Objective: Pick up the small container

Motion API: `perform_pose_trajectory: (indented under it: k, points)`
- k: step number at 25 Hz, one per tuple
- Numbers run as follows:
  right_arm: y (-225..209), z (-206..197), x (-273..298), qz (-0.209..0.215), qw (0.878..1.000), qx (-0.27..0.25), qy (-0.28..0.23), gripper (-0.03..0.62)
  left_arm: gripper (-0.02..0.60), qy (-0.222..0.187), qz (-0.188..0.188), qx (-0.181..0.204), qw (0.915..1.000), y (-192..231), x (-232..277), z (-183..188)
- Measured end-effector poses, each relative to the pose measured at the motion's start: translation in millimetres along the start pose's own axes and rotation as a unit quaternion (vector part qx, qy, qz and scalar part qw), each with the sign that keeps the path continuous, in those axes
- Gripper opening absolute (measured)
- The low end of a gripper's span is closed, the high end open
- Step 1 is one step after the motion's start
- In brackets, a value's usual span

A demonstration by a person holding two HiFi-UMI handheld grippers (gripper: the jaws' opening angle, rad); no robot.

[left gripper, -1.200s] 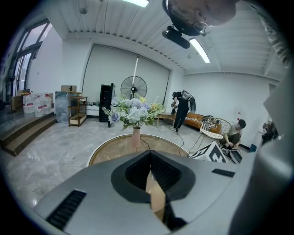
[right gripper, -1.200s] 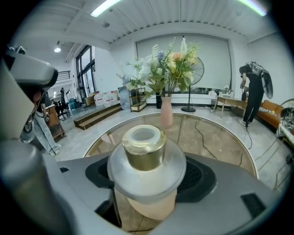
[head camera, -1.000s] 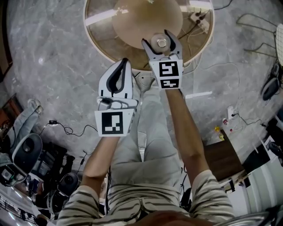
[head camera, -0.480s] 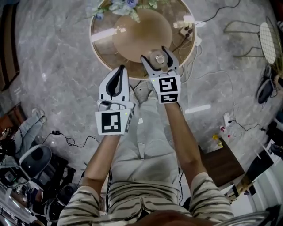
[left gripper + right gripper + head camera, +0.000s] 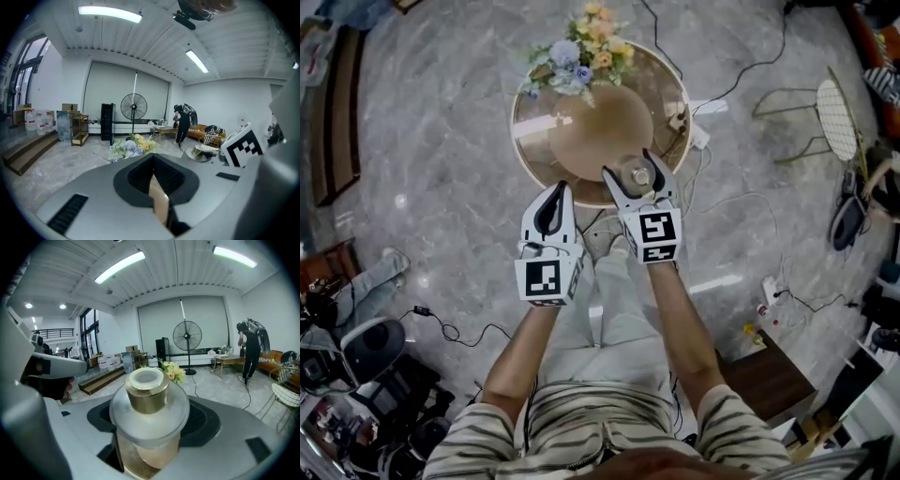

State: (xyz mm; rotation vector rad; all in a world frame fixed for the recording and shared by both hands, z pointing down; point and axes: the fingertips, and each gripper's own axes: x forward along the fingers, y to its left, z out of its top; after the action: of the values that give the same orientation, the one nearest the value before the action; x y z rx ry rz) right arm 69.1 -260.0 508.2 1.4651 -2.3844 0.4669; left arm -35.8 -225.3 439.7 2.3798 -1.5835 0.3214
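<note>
Near the frame's centre, the right gripper (image 5: 630, 169) has its jaws clamped on a small frosted-glass container with a gold cap (image 5: 149, 401), above the near edge of a round glass-topped desk (image 5: 528, 155), while the left gripper (image 5: 559, 189), just lower left, has its jaws together, empty.

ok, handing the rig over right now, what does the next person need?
Right gripper: shut on the small container, frosted body, gold cap, upright between the jaws.
Left gripper: shut, empty, beside it.
Container is over the near edge of the round table; flowers at the far side.
Done: grasp. Left: confirm it is clear of the tabletop; the views don't settle that.
</note>
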Motion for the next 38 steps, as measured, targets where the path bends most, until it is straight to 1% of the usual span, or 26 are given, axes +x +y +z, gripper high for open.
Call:
perform_pose_trajectory:
  k: [6, 17, 22, 31, 38]
  points:
    - [17.8, 53.6, -46.2, 0.003, 1.000, -0.002, -0.021, 0.350, 0.000, -0.009, -0.004, 0.003, 0.9999, -8.6, -28.1, 40.8]
    - [44.1, 120.4, -110.1, 0.003, 0.999, -0.004, -0.051, 0.350, 0.000, -0.024, -0.011, 0.001, 0.9996, -22.6, -76.5, 94.8]
    - [56.0, 156.6, -132.2, 0.006, 0.997, -0.009, -0.072, 0.350, 0.000, -0.032, -0.021, 0.003, 0.9993, -32.1, -92.2, 118.8]
    - [78.4, 198.5, -173.6, 0.007, 0.995, -0.005, -0.100, 0.351, 0.000, -0.053, -0.030, 0.016, 0.9980, -37.4, -128.0, 157.9]
    - [85.7, 222.2, -199.4, 0.008, 0.993, -0.009, -0.117, 0.351, 0.000, -0.070, -0.039, 0.024, 0.9965, -46.7, -145.3, 182.3]
